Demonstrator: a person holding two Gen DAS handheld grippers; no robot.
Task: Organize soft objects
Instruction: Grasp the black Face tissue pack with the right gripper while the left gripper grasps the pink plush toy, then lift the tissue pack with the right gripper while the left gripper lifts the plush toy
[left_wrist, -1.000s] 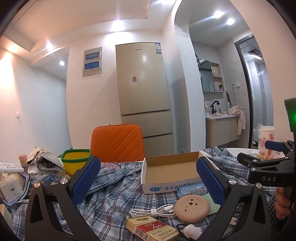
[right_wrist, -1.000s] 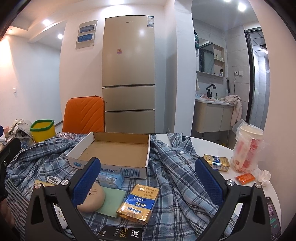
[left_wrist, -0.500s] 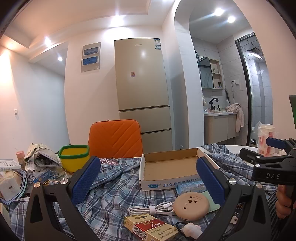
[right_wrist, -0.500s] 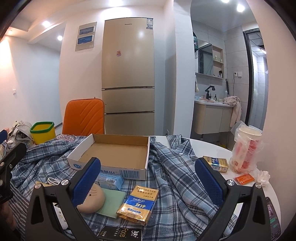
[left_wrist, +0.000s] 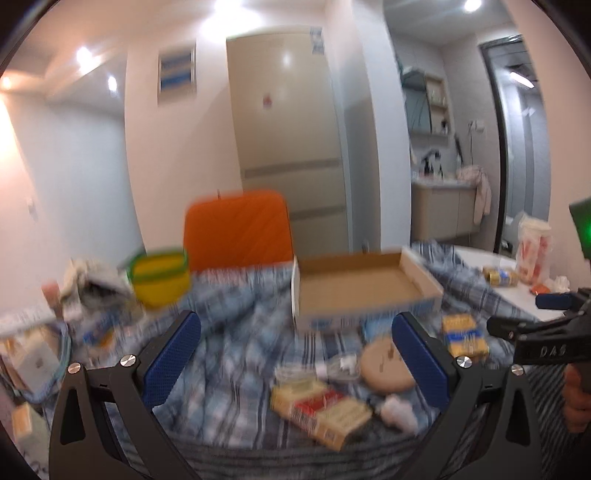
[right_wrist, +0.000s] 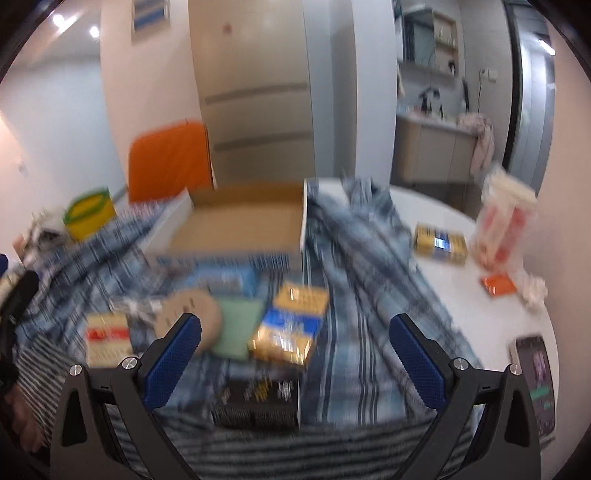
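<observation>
One cardboard box (right_wrist: 236, 225), two gold packets (right_wrist: 291, 325), one shirt (right_wrist: 365, 266).

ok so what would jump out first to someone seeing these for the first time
Probably the orange chair back behind the table, bright against the pale fridge. Next, the empty cardboard box on the rumpled blue plaid shirt, with small packets scattered in front of it.

A tall beige refrigerator (left_wrist: 288, 140) is set against a pale wall, an orange chair back (left_wrist: 238, 230) before it. Ceiling spotlights (left_wrist: 84, 55) are lit; a bathroom vanity (left_wrist: 443, 210) is seen rightward.
</observation>
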